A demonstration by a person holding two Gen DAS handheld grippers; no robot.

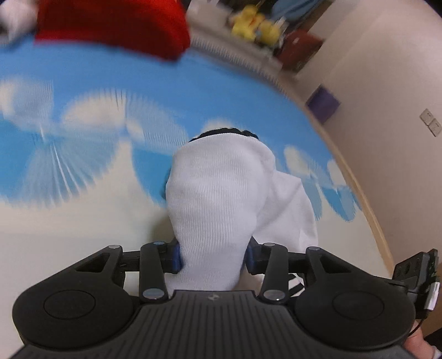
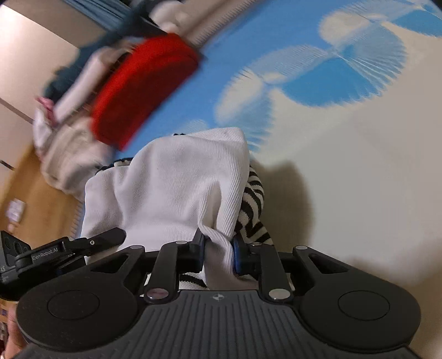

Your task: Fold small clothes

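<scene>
A white ribbed garment (image 1: 218, 193) hangs bunched from my left gripper (image 1: 212, 256), whose blue pads are shut on it above the blue cloud-print surface (image 1: 96, 82). A dark edge shows at the cloth's far end. In the right wrist view my right gripper (image 2: 219, 255) is shut on the same white garment (image 2: 171, 187), with a black-and-white striped cloth (image 2: 252, 212) beneath and beside it. The tip of the left gripper shows at the lower left of that view. Both views are motion-blurred.
A red folded cloth (image 1: 116, 24) lies at the far side of the surface, also in the right wrist view (image 2: 141, 88). A pile of white, teal and pink clothes (image 2: 69, 91) lies beside it. Yellow plush toys (image 1: 254, 26) sit beyond the edge. A wall (image 1: 386, 69) is at right.
</scene>
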